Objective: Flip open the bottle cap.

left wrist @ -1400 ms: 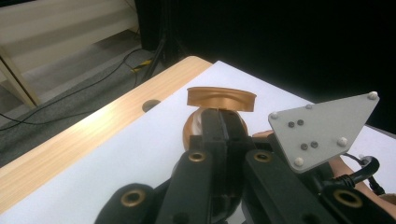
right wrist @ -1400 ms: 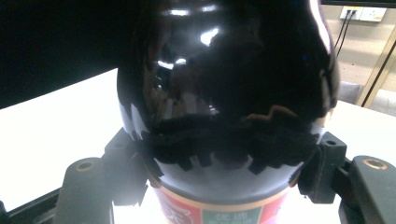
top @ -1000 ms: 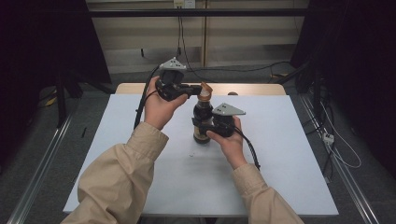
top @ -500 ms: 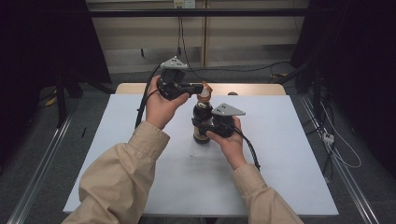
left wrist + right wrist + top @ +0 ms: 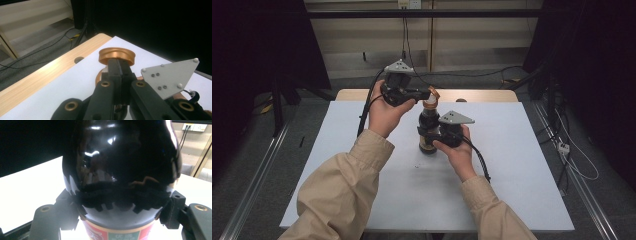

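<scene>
A dark glossy bottle [image 5: 427, 142] with a red-and-green label stands upright on the white table [image 5: 512, 170]. My right gripper [image 5: 431, 134] is shut around its body, and the bottle [image 5: 120, 165] sits between the jaws in the right gripper view. My left gripper [image 5: 426, 93] comes in from the left at neck height, shut on the rim of the copper-coloured cap [image 5: 431, 93]. In the left gripper view the cap [image 5: 117, 54] sits just past the closed jaws of the left gripper [image 5: 119, 63], with a copper ring [image 5: 98, 77] below it. Whether the cap is off the neck I cannot tell.
A wooden strip [image 5: 482, 95] with a round hole [image 5: 79, 59] runs along the table's far edge. Cables [image 5: 522, 70] lie on the floor beyond it. Metal rails [image 5: 257, 175] flank the table on both sides. The right gripper's grey plate [image 5: 170, 76] is close beside the left jaws.
The left gripper and the cap have edged slightly upward. The right gripper and the bottle have stayed where they were.
</scene>
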Motion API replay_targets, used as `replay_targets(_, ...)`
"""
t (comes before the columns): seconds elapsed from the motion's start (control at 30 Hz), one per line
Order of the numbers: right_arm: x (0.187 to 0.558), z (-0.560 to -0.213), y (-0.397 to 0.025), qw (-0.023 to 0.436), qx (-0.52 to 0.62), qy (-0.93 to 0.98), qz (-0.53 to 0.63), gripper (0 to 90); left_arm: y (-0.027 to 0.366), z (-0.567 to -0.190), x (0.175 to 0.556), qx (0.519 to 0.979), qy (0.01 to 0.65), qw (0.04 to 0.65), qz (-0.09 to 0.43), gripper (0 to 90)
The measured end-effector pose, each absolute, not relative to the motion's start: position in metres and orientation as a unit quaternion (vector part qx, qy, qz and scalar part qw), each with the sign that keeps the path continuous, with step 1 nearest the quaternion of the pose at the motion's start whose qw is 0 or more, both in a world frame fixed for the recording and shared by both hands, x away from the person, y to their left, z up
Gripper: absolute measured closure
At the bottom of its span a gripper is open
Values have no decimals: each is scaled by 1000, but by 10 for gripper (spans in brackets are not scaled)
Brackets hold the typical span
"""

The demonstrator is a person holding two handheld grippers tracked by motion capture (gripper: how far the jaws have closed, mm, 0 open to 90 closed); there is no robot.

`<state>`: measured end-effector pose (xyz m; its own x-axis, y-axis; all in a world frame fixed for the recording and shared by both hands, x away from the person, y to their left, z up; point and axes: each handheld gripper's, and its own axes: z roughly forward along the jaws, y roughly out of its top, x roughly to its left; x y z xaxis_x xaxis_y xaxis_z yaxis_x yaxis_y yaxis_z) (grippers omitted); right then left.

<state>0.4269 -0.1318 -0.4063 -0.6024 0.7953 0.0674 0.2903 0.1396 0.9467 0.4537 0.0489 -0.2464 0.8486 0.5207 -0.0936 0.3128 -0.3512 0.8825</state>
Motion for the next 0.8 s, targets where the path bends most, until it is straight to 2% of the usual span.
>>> replay_targets(0.8,427,-406,-132,237,379,717,536,308,46,-249,458,814,260,511,98,900)
